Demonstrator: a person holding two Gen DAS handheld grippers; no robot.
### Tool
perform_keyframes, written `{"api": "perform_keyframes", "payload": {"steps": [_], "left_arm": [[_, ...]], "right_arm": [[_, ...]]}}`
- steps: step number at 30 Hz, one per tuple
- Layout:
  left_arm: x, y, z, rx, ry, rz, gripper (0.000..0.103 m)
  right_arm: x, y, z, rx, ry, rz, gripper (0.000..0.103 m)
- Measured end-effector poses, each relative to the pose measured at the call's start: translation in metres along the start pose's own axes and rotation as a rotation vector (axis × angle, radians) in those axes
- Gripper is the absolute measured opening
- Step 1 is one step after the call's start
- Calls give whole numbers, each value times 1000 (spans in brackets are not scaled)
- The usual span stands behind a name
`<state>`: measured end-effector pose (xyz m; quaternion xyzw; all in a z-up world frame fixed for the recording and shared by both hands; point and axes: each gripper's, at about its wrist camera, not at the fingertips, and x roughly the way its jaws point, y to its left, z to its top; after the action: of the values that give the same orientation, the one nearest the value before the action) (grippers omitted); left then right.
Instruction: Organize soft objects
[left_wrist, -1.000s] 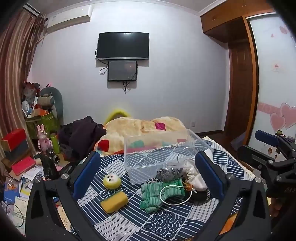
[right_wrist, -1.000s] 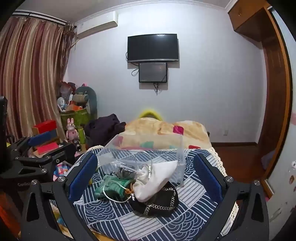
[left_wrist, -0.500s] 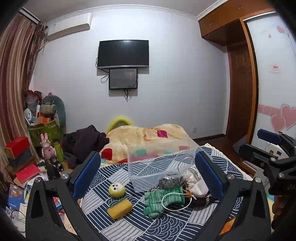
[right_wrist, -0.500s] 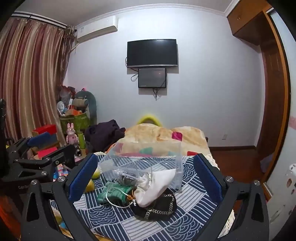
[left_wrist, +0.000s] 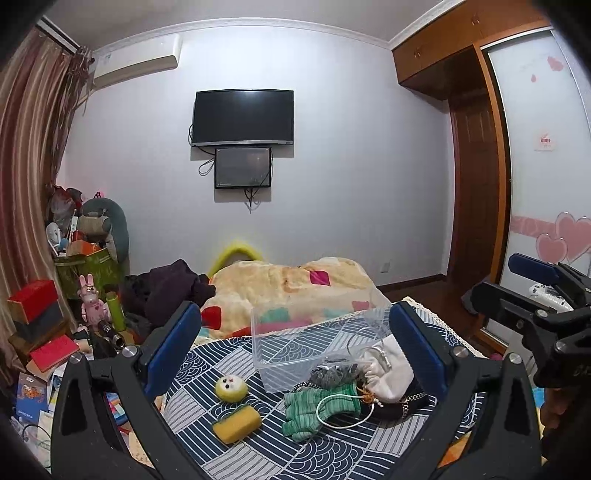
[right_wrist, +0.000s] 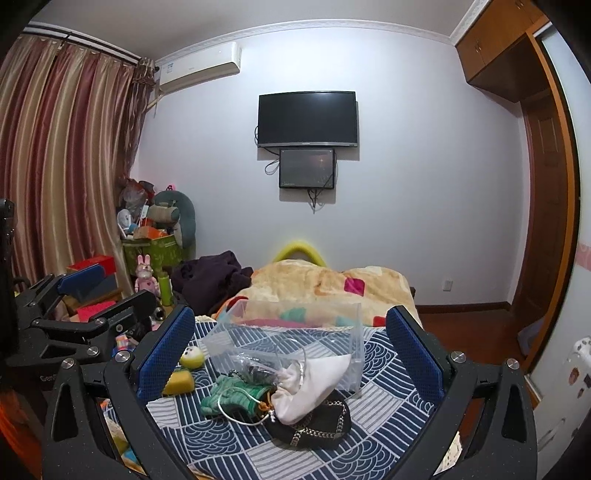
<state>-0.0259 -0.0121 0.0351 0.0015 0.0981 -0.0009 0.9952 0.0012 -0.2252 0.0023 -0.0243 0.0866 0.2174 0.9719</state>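
On the blue patterned bed cover lie a yellow plush ball with a face (left_wrist: 231, 387) (right_wrist: 192, 357), a yellow sponge (left_wrist: 236, 422) (right_wrist: 179, 382), a green knitted glove (left_wrist: 320, 409) (right_wrist: 232, 397), a white drawstring pouch (left_wrist: 388, 371) (right_wrist: 314, 386), a grey item in a plastic bag (left_wrist: 330, 373) and a black studded bag (right_wrist: 314, 428). A clear plastic box (left_wrist: 314, 343) (right_wrist: 291, 332) stands behind them. My left gripper (left_wrist: 295, 354) and right gripper (right_wrist: 290, 354) are open and empty, above the near side of the pile.
A beige quilt (left_wrist: 291, 284) and dark clothes (left_wrist: 162, 288) lie further up the bed. Boxes, books and a pink rabbit figure (left_wrist: 90, 299) crowd the floor at left. A wardrobe (left_wrist: 535, 221) stands at right. A TV (left_wrist: 243, 116) hangs on the far wall.
Both grippers have drawn back and risen, so the bed and the objects look smaller and lower. Nothing was taken hold of.
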Motion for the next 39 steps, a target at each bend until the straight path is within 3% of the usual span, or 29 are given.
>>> {"api": "perform_keyframes", "payload": {"steps": [39], "left_arm": [[-6,1,4,10,-18,12,103]], "right_arm": [[-1,6,-2,-4,-11,1,103]]}}
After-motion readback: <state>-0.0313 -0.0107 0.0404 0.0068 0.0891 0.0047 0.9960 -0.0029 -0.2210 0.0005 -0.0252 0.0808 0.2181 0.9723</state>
